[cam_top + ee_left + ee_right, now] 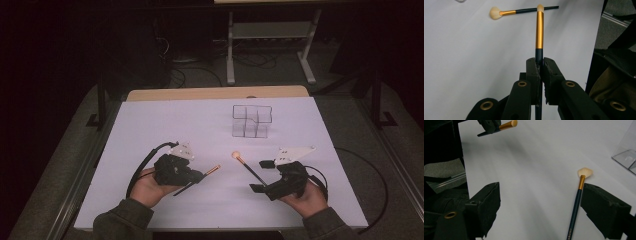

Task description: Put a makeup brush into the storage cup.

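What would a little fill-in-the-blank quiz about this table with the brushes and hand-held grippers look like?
1. The left gripper is shut on a brush with a ____ coloured metal band.
2. The right gripper has its jaws ____, with nothing between them.
3. The second brush, with fan-shaped bristles, lies flat on the ____ table.
4. The clear organizer stands on the table's ____ half, away from the person.

Missing words: gold; open; white; far
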